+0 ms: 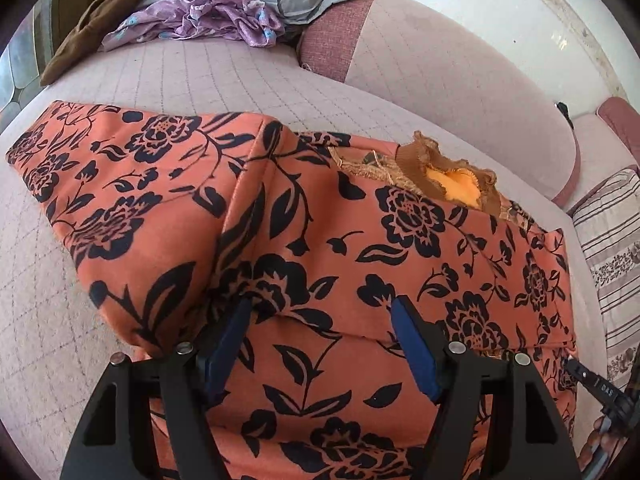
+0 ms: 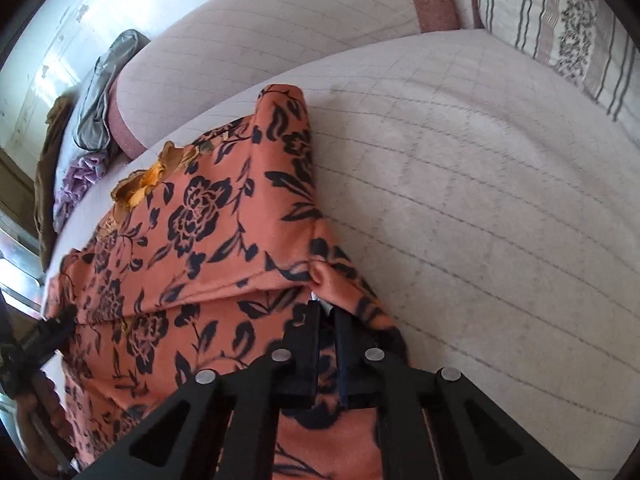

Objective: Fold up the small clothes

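Pale pink quilted sofa [image 1: 440,92], striped floral cushion [image 1: 612,256], glossy white wall [image 1: 520,8], bright daylight

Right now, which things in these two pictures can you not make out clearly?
- Left wrist view: the near hem of the orange floral garment is hidden under the left tongs.
- Right wrist view: what the shut right tongs pinch is blurred; fabric seems caught.
- Left wrist view: the right tongs are cut off by the right edge.
- Both views: the pile of other clothes is too crumpled to identify.
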The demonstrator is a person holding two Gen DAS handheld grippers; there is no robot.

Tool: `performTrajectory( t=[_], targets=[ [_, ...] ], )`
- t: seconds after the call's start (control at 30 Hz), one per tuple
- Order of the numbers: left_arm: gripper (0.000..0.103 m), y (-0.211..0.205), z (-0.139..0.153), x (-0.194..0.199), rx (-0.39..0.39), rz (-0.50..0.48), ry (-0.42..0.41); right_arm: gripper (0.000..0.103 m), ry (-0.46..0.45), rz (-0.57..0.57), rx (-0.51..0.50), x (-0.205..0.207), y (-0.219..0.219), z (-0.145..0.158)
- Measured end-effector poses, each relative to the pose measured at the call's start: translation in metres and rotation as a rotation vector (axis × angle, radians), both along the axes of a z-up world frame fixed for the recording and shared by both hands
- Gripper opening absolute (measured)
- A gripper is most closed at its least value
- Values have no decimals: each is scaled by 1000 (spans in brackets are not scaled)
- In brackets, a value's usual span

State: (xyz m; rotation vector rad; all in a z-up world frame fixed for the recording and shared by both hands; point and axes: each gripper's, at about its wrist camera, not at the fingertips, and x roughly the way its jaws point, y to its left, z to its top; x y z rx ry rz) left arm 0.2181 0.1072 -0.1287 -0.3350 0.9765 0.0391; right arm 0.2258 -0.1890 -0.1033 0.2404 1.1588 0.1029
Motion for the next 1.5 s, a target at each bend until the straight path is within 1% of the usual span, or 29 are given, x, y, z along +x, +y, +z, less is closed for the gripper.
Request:
performTrajectory(
  t=[0.1,0.23,0.33,0.37,0.4,0.47,0.5,0.53,0.57,0.6,0.63,0.67,0.7,0.73,0.77,0.8,0.87,0.9,0.97,1.0,1.07,1.13,1.2,1.27,1.3,1.33,1.37,1.43,1.5],
  targets=[
    [74,3,10,-6,7,-6,-27,6,-23,-24,53,-21,-13,15],
    [74,11,26,-18,10,-22,-65,6,-67,-50,58,-51,-33,42],
    [74,23,44,-35,17,-31,-112,6,-109,-94,53,-80,-56,72],
    [74,28,50,-42,19,-34,-129,6,-123,-121,34,-99,-71,85],
    [74,33,55,-49,19,-38,-145,6,-121,-137,21,-112,-79,91],
    [74,42,63,-64,27,-41,-170,7,-106,-195,-14,-154,-109,111],
    [74,45,65,-69,27,-42,-177,10,-83,-222,-36,-179,-125,119],
    [74,49,66,-73,27,-41,-184,15,-36,-243,-56,-201,-140,125],
    [74,52,67,-78,29,-39,-189,24,20,-266,-97,-225,-153,130],
    [74,55,67,-82,33,-37,-194,62,57,-301,-161,-249,-163,137],
    [74,57,68,-85,35,-33,-194,96,36,-345,-212,-272,-171,149],
    [74,60,68,-88,33,-28,-193,97,-32,-394,-238,-290,-175,167],
    [74,63,69,-92,25,-25,-193,97,-98,-425,-231,-298,-175,181],
    [74,64,69,-94,20,-22,-191,97,-173,-448,-199,-303,-174,197],
    [74,67,71,-96,14,-16,-186,97,-276,-462,-148,-301,-167,217],
    [74,69,72,-99,9,-14,-188,97,-338,-452,-128,-295,-157,227],
    [74,75,76,-106,8,-2,-201,97,-482,-364,-138,-267,-120,246],
    [75,80,79,-110,10,8,-206,97,-515,-321,-142,-253,-104,248],
    [79,97,80,-116,9,48,-204,97,-541,-223,-87,-215,-65,245],
    [80,103,79,-116,7,69,-198,97,-538,-185,-52,-202,-49,241],
    [80,127,73,-117,-32,117,-186,97,-518,-88,36,-170,-9,227],
    [80,156,63,-114,-120,175,-177,97,-502,-22,83,-151,29,211],
    [80,192,47,-107,-219,268,-156,97,-448,56,125,-131,70,188],
    [80,223,33,-97,-310,335,-146,97,-398,111,143,-125,102,168],
    [80,244,23,-88,-350,390,-135,97,-375,136,150,-124,119,158],
    [80,257,18,-83,-375,418,-135,97,-357,149,149,-128,130,149],
    [80,276,9,-74,-419,461,-133,97,-336,164,150,-125,138,141],
    [79,299,-2,-62,-474,519,-121,97,-294,195,144,-125,148,126],
    [79,320,-11,-44,-541,542,-129,97,-258,205,123,-120,154,108]
  ],
)
